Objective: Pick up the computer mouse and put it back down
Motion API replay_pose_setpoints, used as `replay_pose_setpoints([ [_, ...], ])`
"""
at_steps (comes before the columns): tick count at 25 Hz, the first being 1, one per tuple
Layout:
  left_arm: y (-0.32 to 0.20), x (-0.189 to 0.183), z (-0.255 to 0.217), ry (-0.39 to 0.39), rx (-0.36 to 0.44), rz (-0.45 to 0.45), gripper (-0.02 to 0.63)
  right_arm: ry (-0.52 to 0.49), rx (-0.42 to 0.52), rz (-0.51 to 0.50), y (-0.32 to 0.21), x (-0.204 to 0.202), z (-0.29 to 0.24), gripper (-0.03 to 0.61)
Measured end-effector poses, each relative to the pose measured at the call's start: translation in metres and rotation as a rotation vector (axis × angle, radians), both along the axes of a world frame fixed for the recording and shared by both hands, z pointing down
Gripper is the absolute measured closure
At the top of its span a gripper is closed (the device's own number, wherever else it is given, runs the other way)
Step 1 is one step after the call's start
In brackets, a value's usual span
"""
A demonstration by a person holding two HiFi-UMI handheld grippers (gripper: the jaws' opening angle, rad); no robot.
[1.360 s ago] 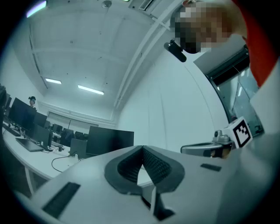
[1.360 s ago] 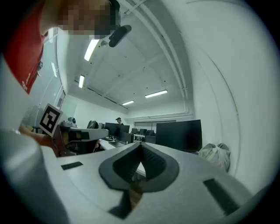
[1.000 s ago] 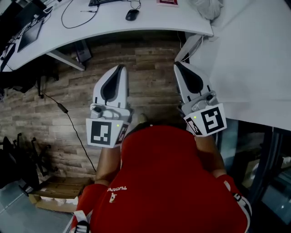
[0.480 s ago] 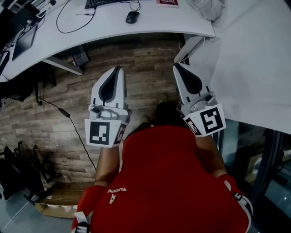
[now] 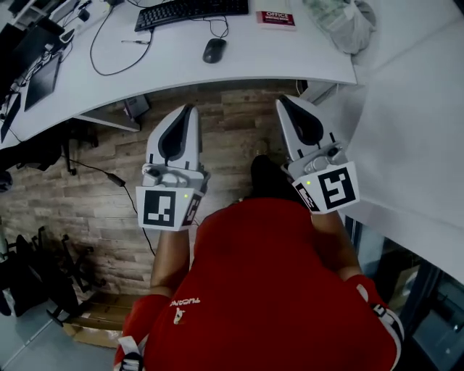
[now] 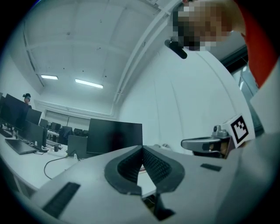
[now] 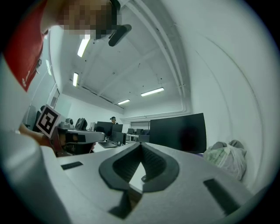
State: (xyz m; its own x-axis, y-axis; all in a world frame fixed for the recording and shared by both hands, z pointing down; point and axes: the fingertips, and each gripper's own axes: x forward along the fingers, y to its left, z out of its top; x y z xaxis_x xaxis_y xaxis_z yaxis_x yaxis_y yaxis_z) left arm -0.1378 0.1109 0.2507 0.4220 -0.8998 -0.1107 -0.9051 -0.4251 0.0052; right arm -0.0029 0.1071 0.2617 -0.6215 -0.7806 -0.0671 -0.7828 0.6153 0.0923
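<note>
Counted one black oval computer mouse (image 5: 214, 50), one flat black keyboard (image 5: 190, 10), one red-and-white printed booklet (image 5: 276, 17), one crumpled translucent plastic bag (image 5: 341, 25). One curved white desk (image 5: 254, 64) bore all four. Two white handheld grippers showed: left gripper (image 5: 190, 109), right gripper (image 5: 283, 100). One brown cardboard box (image 5: 101, 315) lay on floor.

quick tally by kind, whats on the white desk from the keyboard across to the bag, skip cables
keyboard: 1
computer mouse: 1
red book: 1
plastic bag: 1
total: 4
</note>
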Motion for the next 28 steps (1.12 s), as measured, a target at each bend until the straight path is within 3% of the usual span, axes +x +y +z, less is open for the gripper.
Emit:
replay_pose_setpoints([
  [14, -0.169, 0.045, 0.033, -0.070, -0.116, -0.104, 0.603, -0.014, -0.043, -0.089, -0.176, 0.053, 0.012, 0.574],
  [28, -0.239, 0.036, 0.099, -0.125, -0.245, -0.133, 0.601, -0.005, -0.084, -0.108, -0.237, 0.041, 0.030, 0.574],
])
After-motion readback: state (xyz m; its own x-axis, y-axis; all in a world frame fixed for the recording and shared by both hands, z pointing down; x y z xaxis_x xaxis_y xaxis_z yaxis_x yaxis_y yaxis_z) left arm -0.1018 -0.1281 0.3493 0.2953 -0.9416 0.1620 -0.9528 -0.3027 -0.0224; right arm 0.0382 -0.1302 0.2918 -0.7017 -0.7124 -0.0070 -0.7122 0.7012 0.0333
